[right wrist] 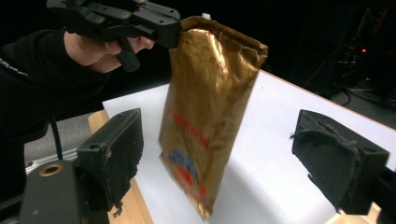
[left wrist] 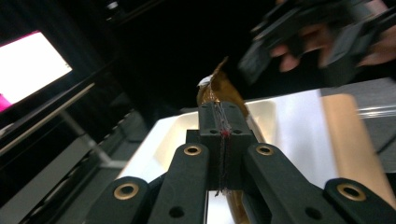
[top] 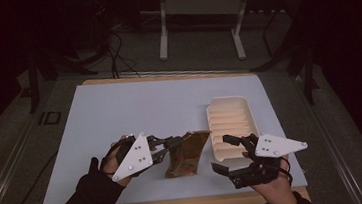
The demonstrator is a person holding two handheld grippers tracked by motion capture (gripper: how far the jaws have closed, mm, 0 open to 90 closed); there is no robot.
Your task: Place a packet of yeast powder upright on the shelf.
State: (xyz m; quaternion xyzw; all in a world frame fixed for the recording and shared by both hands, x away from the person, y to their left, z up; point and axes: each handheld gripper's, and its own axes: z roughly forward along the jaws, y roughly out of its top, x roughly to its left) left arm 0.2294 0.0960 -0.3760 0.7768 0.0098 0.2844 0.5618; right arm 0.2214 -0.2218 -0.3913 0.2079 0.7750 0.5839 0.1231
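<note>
Pouch hangs lifted off the bench, pinched by left gripper; right gripper gapes wide (tray awaits, unfilled).

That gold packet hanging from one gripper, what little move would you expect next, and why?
Probably the right gripper eases in and closes on the lower part of the gold packet. The left gripper pinches only its top corner, so it hangs above the white table, and the right gripper's pads already stand open on either side of it. The white tray waits close by.
</note>
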